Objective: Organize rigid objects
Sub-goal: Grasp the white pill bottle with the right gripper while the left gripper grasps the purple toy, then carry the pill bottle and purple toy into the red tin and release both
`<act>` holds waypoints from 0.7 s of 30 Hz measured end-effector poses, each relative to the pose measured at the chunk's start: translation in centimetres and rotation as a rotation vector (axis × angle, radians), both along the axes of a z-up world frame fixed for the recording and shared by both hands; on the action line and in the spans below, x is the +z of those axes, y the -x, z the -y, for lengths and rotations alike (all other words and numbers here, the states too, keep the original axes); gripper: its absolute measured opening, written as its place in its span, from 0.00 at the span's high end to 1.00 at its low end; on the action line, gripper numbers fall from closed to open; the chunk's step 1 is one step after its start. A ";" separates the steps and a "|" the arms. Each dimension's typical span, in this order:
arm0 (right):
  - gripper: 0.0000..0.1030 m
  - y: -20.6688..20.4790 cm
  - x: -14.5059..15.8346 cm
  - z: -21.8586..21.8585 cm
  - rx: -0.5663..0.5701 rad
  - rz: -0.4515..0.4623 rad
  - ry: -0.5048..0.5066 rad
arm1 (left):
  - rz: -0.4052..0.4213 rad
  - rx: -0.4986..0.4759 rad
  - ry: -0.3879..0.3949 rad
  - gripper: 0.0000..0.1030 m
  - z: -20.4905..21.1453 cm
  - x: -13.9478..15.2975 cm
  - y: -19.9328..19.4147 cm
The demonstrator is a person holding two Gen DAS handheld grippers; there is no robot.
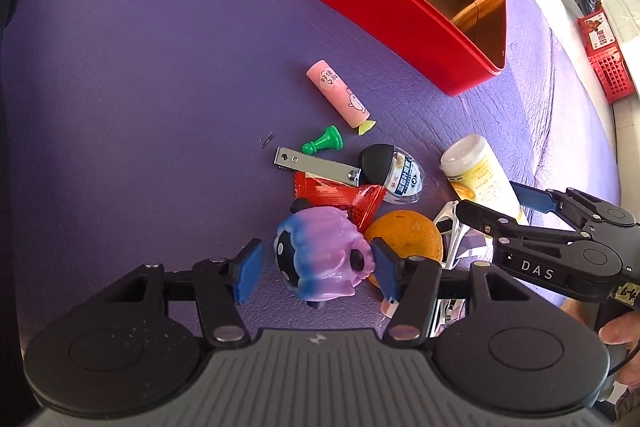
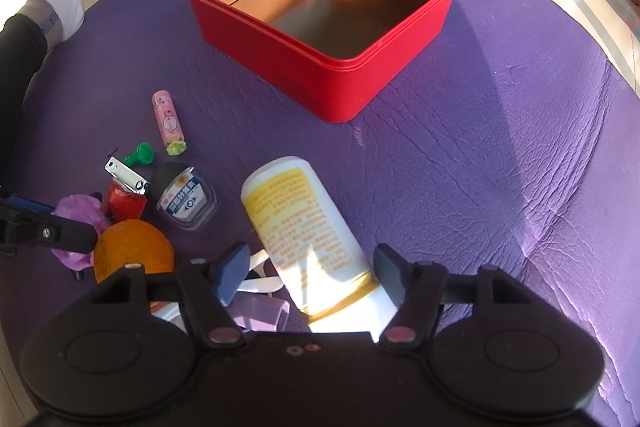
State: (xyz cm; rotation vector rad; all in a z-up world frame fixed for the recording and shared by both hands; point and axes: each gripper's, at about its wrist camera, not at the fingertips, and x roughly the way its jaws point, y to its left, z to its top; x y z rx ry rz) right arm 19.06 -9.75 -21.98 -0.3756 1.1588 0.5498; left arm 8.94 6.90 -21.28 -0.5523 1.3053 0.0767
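The left tool [image 1: 316, 269] is partly open and sits around the purple and blue toy [image 1: 324, 251]. Its right pad looks like it touches the toy's side, but the left pad has a gap, so the toy is not squeezed yet. The toy lies on the purple mat [image 1: 140, 67], right between the blue pads, and its round black face points toward the left pad. An orange [image 1: 408, 237] sits just past the right pad, touching the toy, so the tool has to slip in between them. The right tool [image 2: 312, 273] is also partly open, with the white and yellow bottle [image 2: 308, 227] lying between its pads. I cannot tell if the pads press on it; there looks to be space on the left side. The bottle lies flat, and its long side runs away from the tool, with the far end pointing toward the red tin box [image 2: 320, 75]. The box is open and empty, well ahead of both tools, so I think the things will go in there. Holding the bottle across its narrow side makes it easy to lift.
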 end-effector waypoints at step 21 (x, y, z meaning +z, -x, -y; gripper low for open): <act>0.56 0.3 2.3 1.5 -0.083 0.047 -0.068 | 0.058 -0.008 -0.135 0.51 0.8 2.0 -0.2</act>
